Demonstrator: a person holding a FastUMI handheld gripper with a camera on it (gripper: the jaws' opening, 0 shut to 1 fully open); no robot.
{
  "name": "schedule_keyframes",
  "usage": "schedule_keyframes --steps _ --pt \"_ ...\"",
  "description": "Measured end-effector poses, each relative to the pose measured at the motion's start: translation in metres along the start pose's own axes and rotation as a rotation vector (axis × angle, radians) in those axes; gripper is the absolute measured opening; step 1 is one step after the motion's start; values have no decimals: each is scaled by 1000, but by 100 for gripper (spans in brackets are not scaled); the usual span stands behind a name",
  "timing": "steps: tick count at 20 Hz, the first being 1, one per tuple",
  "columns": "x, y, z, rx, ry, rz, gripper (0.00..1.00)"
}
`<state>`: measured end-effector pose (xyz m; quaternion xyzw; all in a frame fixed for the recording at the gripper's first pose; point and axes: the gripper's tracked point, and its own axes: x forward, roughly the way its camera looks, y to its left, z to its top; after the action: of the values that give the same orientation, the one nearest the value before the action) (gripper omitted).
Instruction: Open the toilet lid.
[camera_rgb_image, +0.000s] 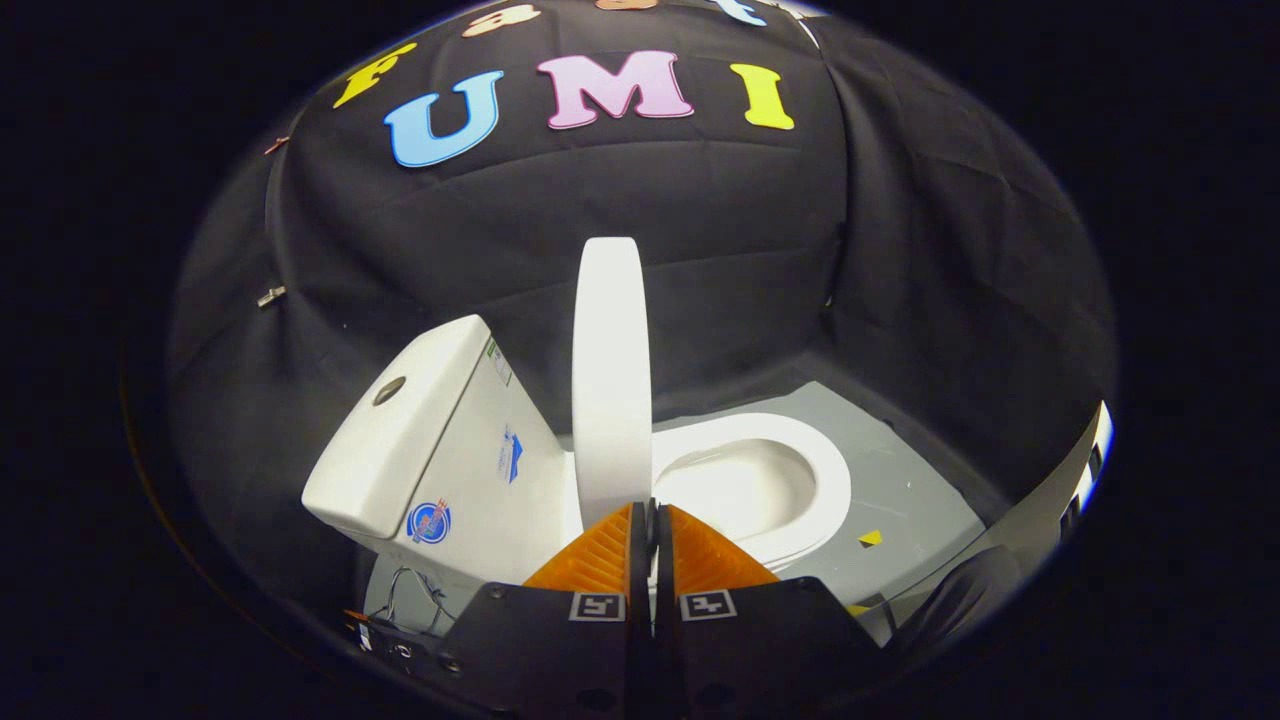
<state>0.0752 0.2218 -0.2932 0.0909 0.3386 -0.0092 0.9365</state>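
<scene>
A white toilet stands on a grey floor, seen from its side. Its lid (610, 380) is raised and stands upright on edge, between the tank (420, 440) and the open seat (800, 470) with the bowl (740, 485) showing. My gripper (651, 506) is shut, its fingers pressed together with nothing between them. The fingertips sit right at the lower rim of the upright lid; I cannot tell whether they touch it.
Black cloth walls close in behind and on both sides of the toilet. The grey floor (910, 480) runs past the bowl, with a small yellow marker (870, 538) on it. Loose wires (410, 590) lie below the tank. A dark sleeve (960, 590) is beside the gripper.
</scene>
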Motion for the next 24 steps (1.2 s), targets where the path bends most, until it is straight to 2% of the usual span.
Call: schedule_keyframes --steps 11,24 --pt "-9 68 -6 -143 -46 17 9" --pt "-11 125 -26 -267 -76 58 10"
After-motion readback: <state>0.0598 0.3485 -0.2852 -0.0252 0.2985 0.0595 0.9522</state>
